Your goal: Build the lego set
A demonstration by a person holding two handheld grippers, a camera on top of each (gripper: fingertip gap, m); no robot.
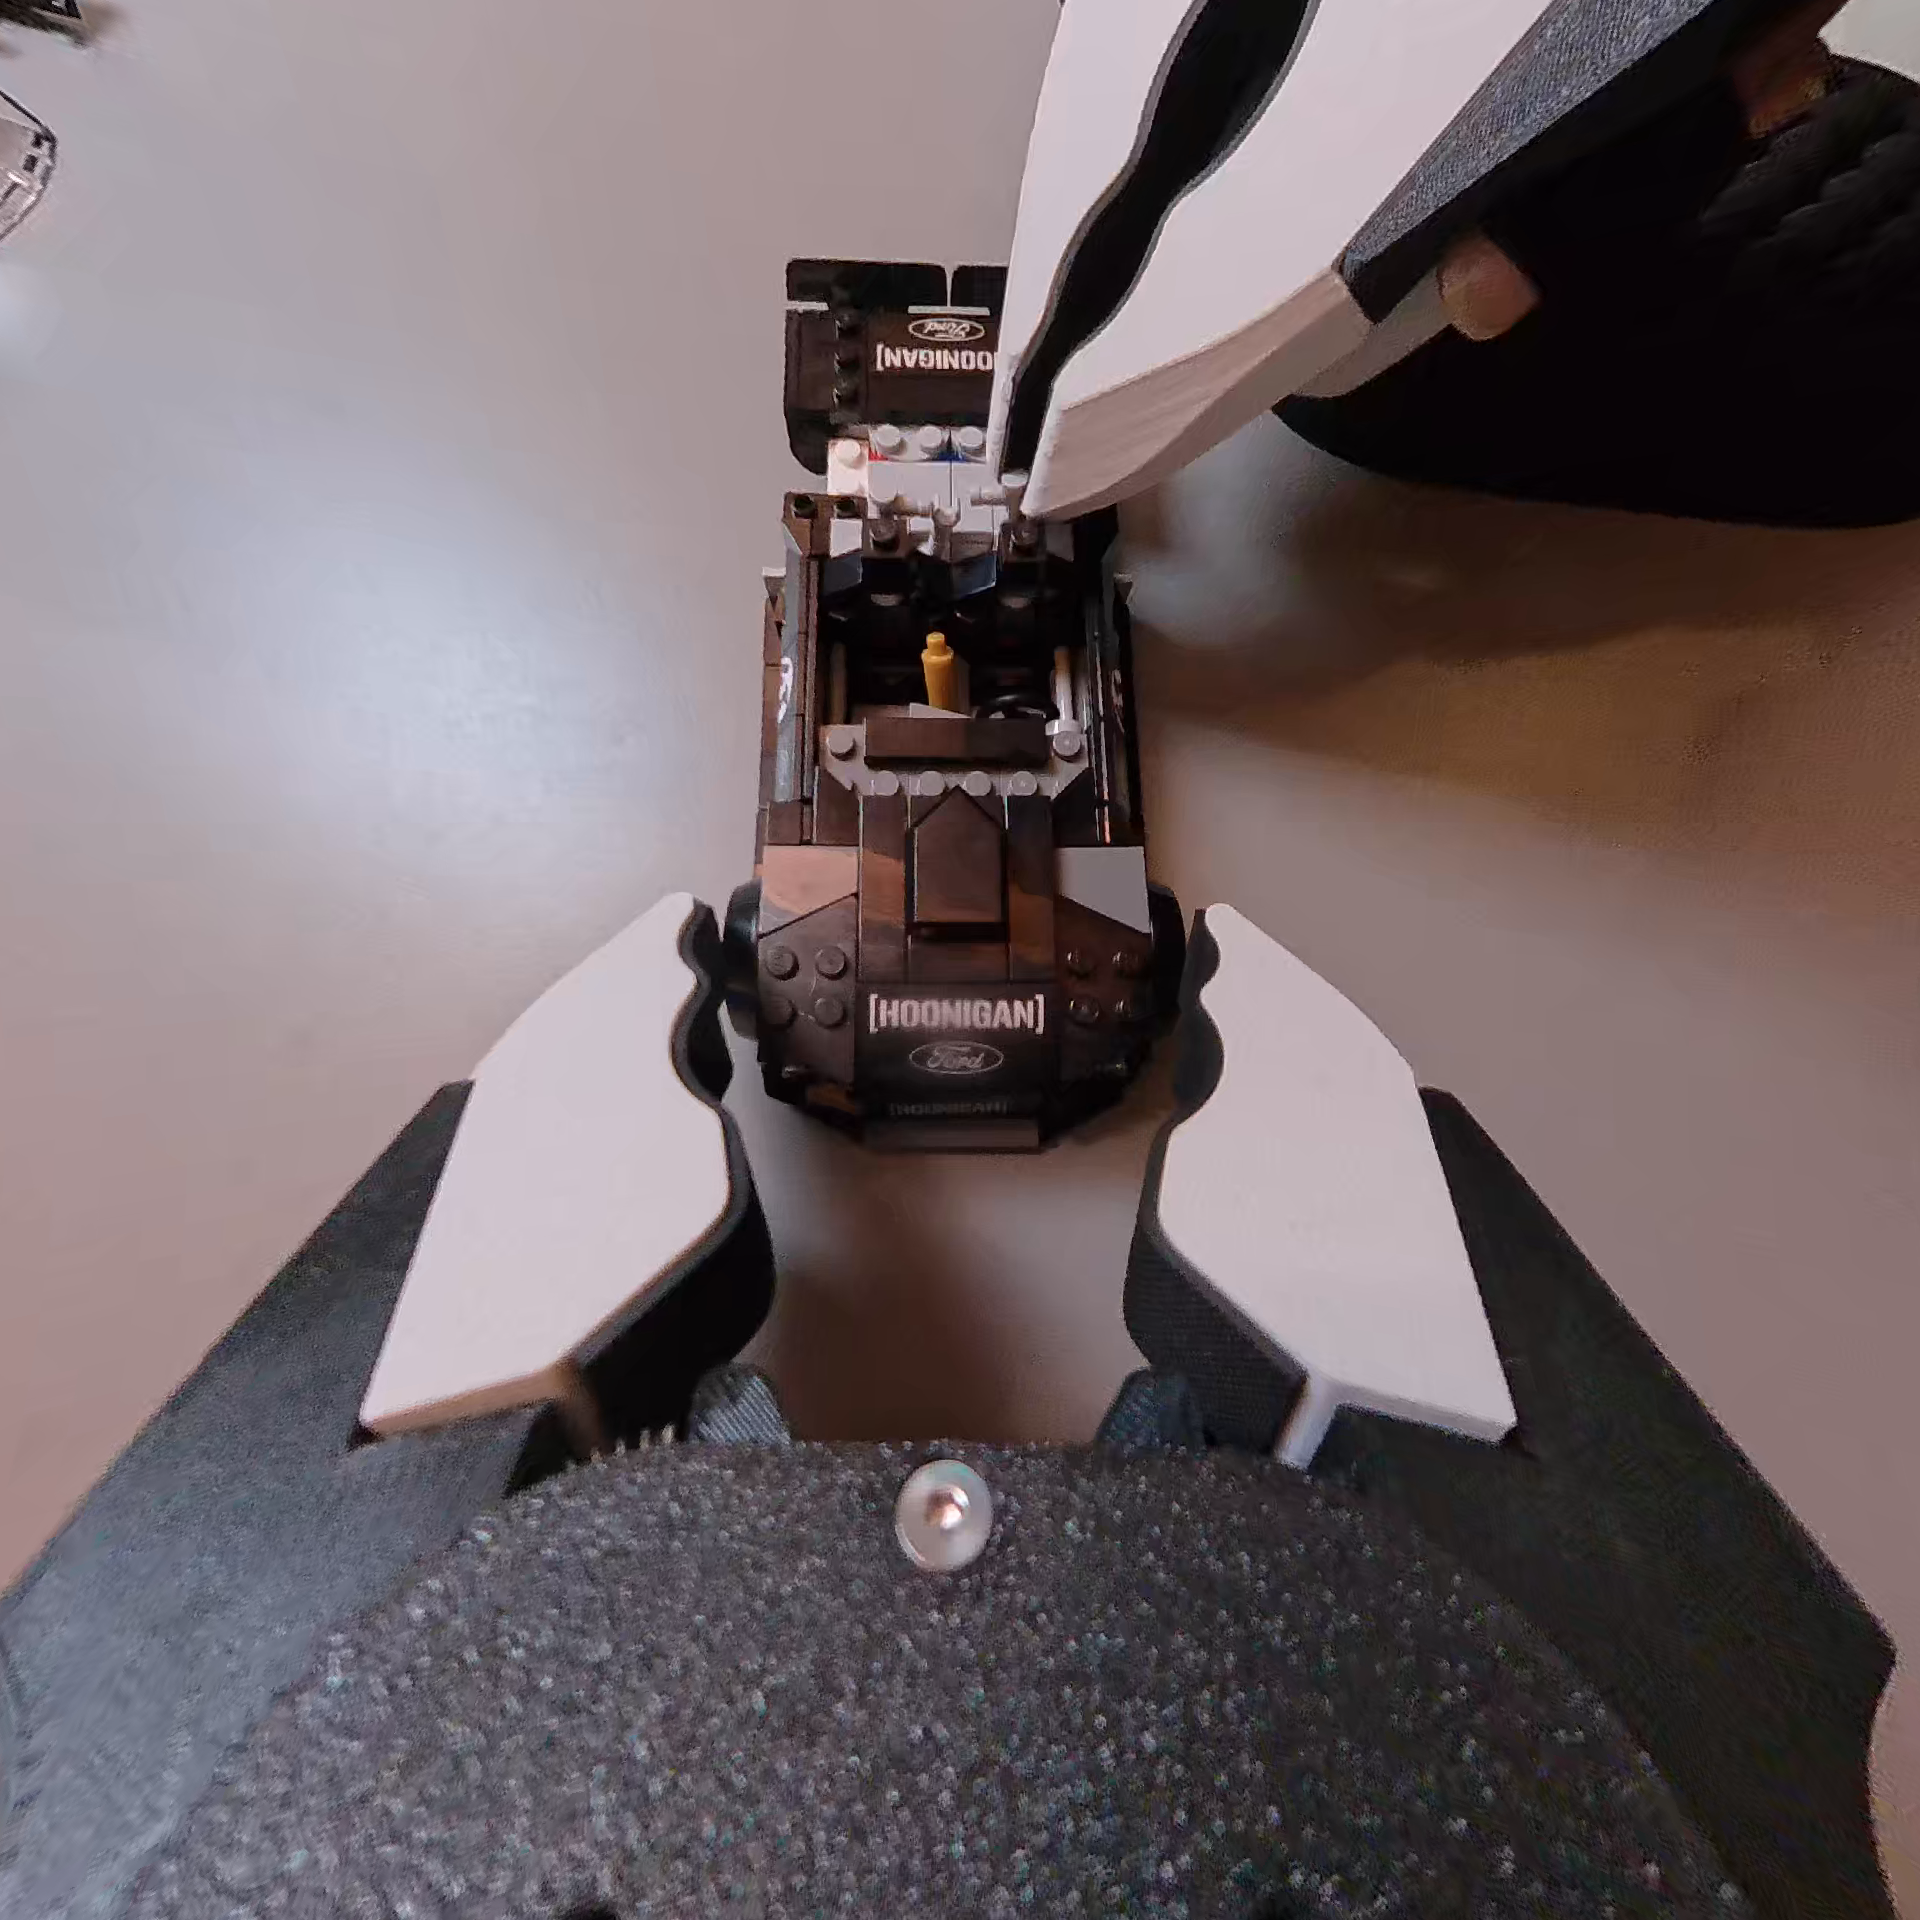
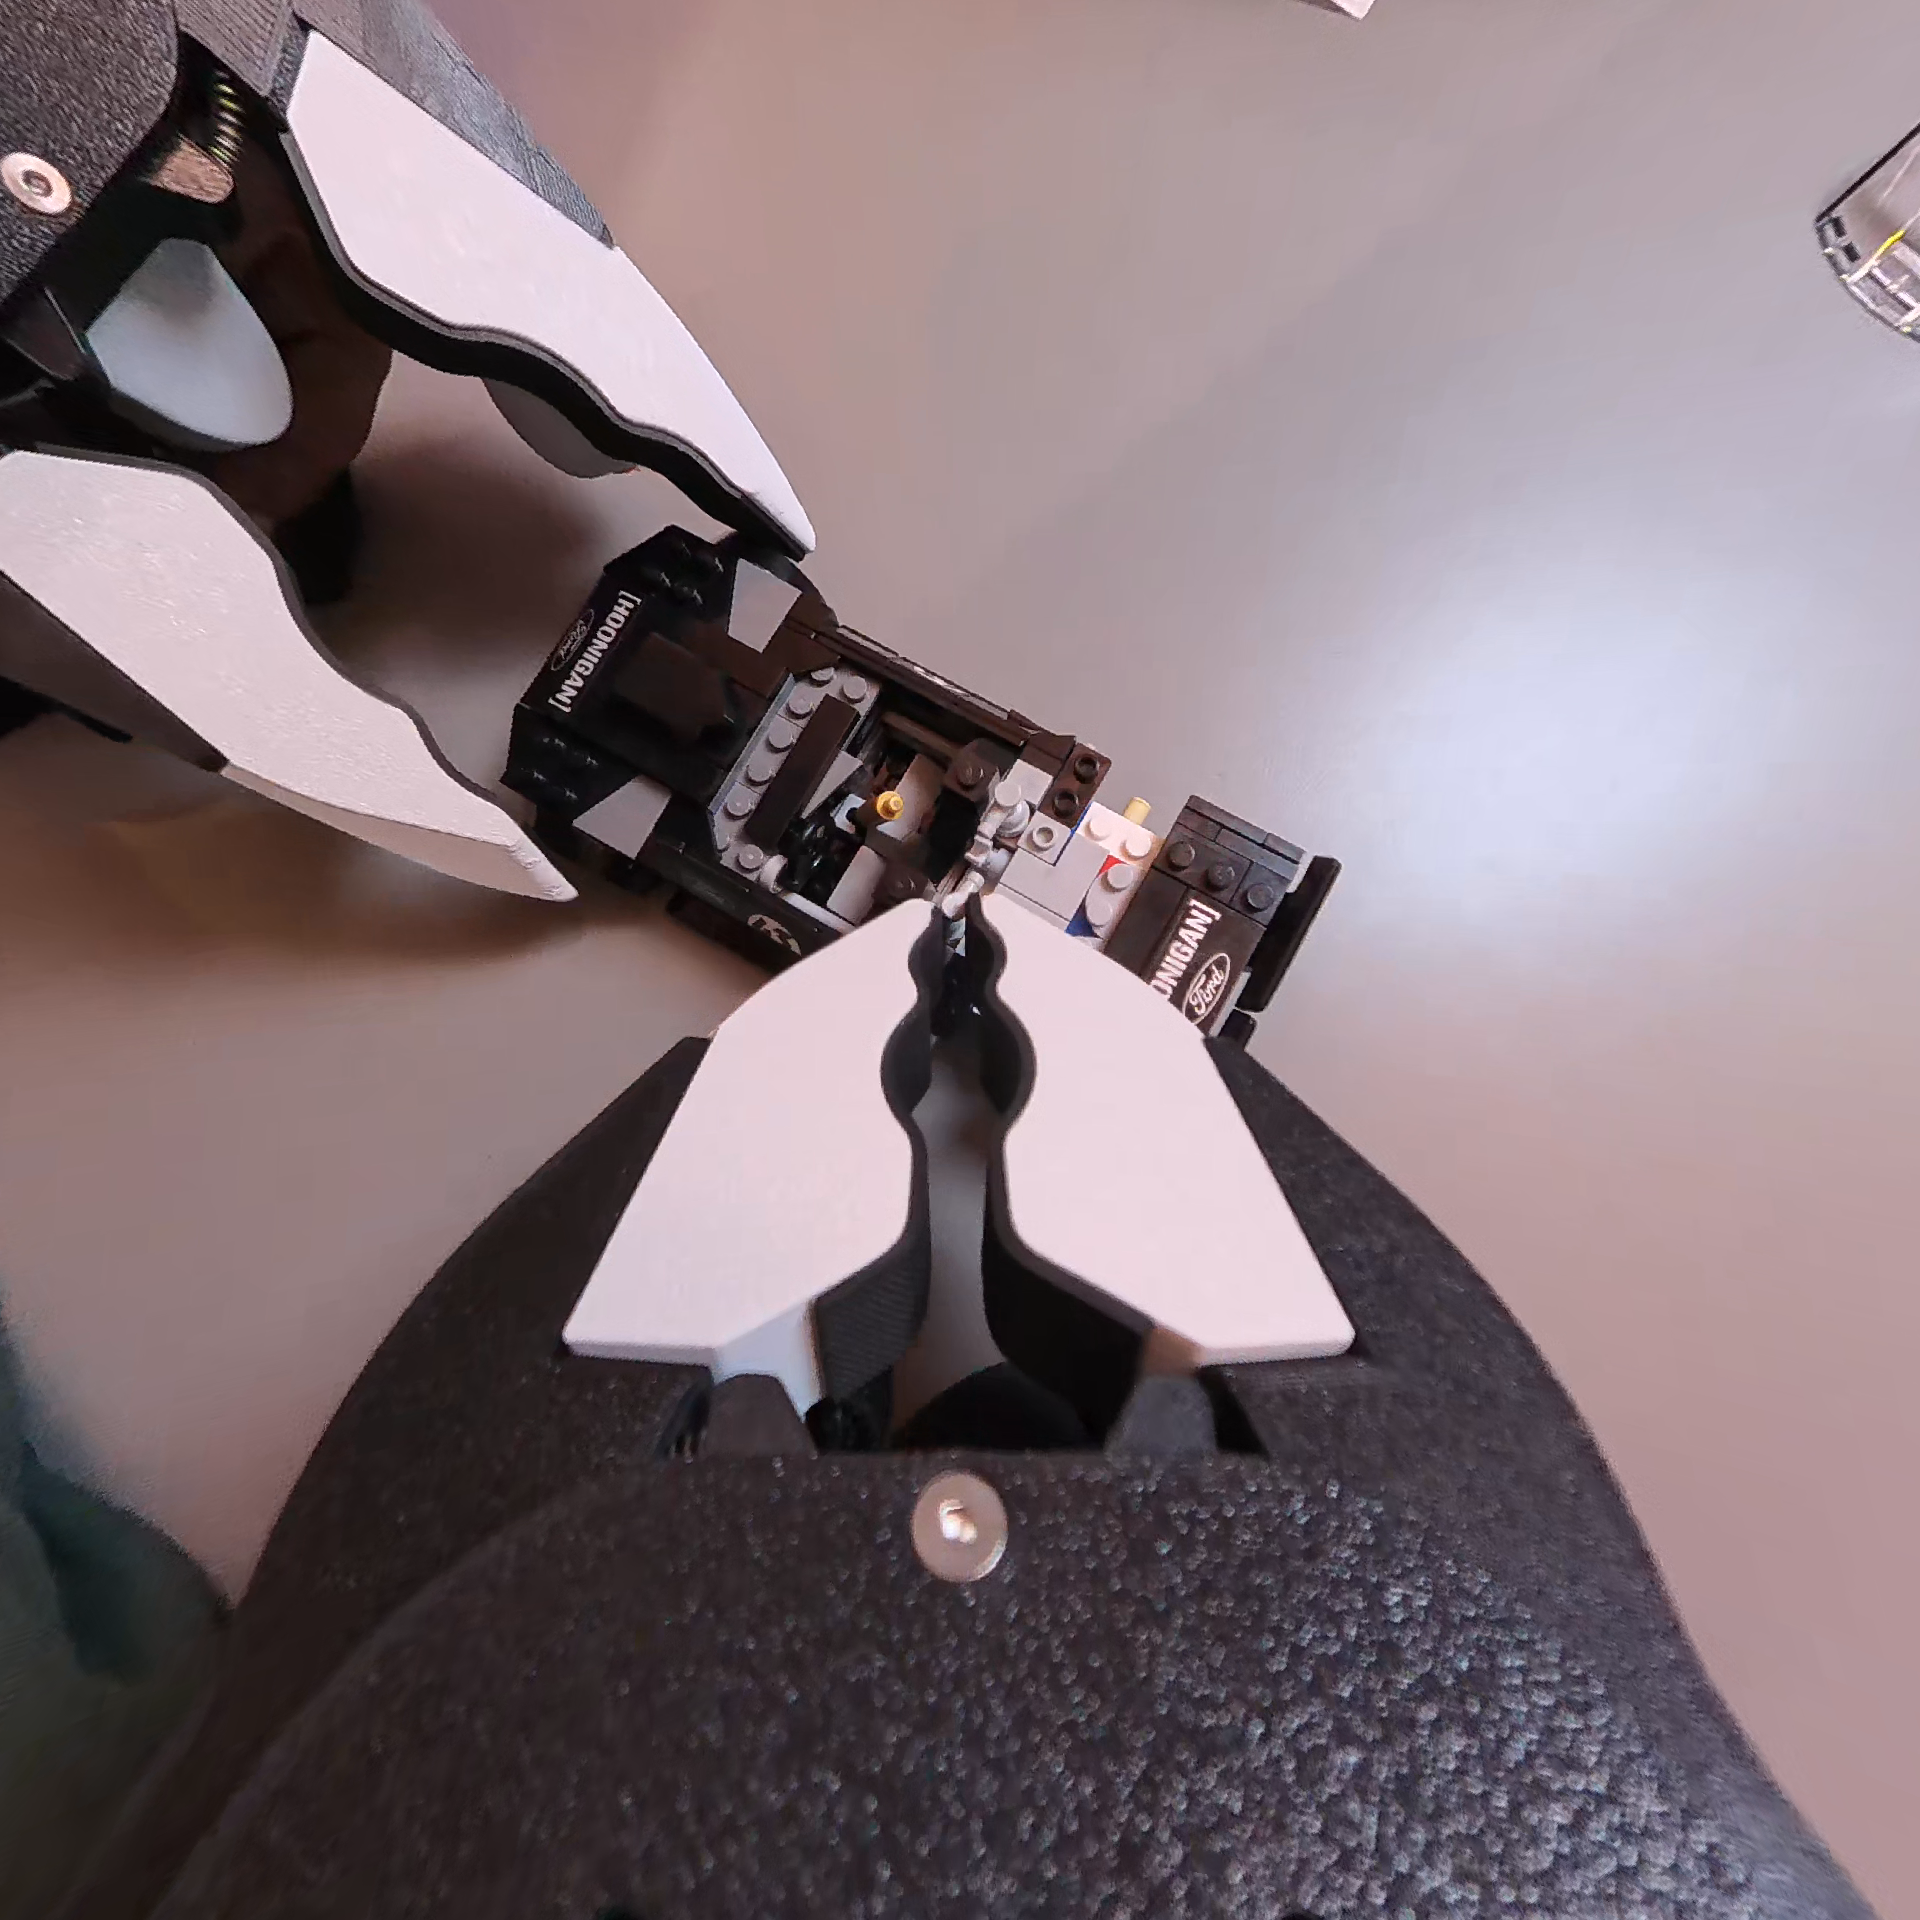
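Car: your toy car sits on the table, lengthwise in the left wrist view, nose near and tail far.
Done so far: the black body is largely built; the nose, the sides and the rear block with its printed panels are on, and a wheel shows at the near left corner.
Still open: the cabin has no roof or windscreen, so you look straight down at a yellow lever inside it. Grey studs along the near edge of the cabin are bare, and the white and grey bricks behind the cabin are still uncovered.
Left tool: your left tool is spread wide around the nose. Its fingertips lie just beside the two front corners; you cannot tell whether they touch, so it seems to steady the car rather than clamp it.
Right tool: your right tool is nearly closed, with its tips at the far right edge of the cabin. A small grey part shows right at the tips; it looks pinched there, though you cannot tell whether it is already seated.
Step in hand: probably fitting that small piece at the rear of the cabin.
Left to do: by the look of it the roof, the windscreen and the covering behind the cabin.
Far corner: a clear container stands well apart from the car; its contents are too blurred to tell.
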